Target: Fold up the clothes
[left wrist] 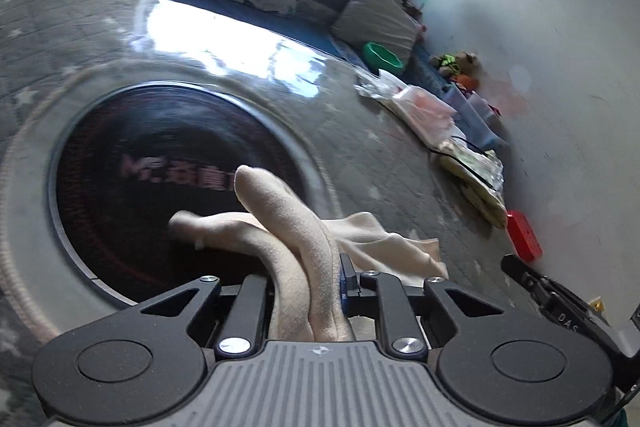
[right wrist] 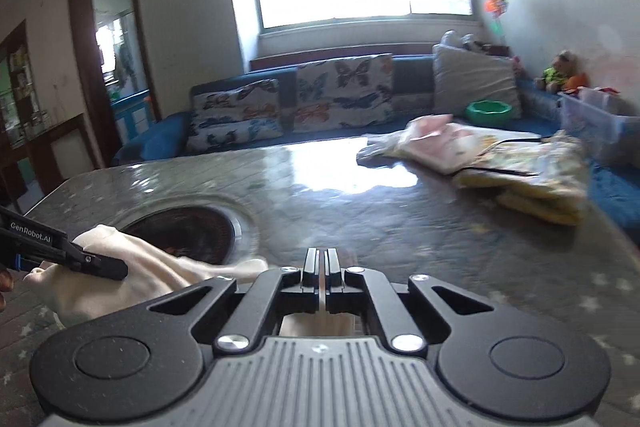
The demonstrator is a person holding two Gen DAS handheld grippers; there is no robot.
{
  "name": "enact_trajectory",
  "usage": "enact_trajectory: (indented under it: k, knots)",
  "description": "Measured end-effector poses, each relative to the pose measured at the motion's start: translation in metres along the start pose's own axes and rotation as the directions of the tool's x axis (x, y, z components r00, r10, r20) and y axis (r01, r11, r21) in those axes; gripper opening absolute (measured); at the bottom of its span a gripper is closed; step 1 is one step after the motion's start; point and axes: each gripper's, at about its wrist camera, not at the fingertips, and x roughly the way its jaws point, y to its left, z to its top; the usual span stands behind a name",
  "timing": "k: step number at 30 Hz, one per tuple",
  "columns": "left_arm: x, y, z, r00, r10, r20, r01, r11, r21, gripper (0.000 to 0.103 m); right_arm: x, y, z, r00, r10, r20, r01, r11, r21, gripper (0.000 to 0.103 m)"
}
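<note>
Now clamped in left tool (left wrist: 310, 279): cream fleecy cloth (left wrist: 280, 227), soft folds draped fwd over glossy worktop (left wrist: 240, 75); right tool (right wrist: 320, 267) pinched together on thin cloth edge.

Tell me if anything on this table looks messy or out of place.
Mostly the cream garment: it is bunched and twisted in the left gripper, not laid flat. At the table's far right edge, packaged bedding lies in a loose, skewed heap.
</note>
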Motion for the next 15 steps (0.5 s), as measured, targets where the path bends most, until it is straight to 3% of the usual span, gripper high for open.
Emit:
enact_trajectory:
  k: [3, 8, 10, 13, 15]
  knots:
    - [0.012, -0.018, 0.0, 1.0, -0.007, -0.008, 0.007, 1.0, 0.03, 0.017, -0.008, -0.023, -0.003, 0.999, -0.043, -0.014, 0.044, 0.999, 0.033, 0.002]
    - [0.01, -0.021, 0.0, 1.0, 0.019, -0.003, -0.019, 0.998, 0.054, 0.017, 0.001, -0.038, -0.02, 0.997, -0.011, -0.074, 0.018, 0.996, 0.09, 0.008]
    - [0.008, -0.014, 0.0, 0.999, 0.034, 0.0, -0.034, 0.999, 0.04, 0.017, 0.012, -0.036, -0.027, 0.995, 0.027, -0.097, -0.016, 0.994, 0.108, 0.014]
    - [0.005, -0.005, 0.0, 0.999, 0.052, -0.001, -0.052, 0.998, 0.027, 0.017, 0.033, -0.03, -0.031, 0.992, 0.051, -0.117, -0.036, 0.992, 0.124, 0.036]
    - [0.004, 0.0, -0.001, 0.998, 0.061, -0.002, -0.061, 0.998, 0.02, 0.017, 0.047, -0.026, -0.034, 0.989, 0.067, -0.13, -0.049, 0.99, 0.136, 0.037]
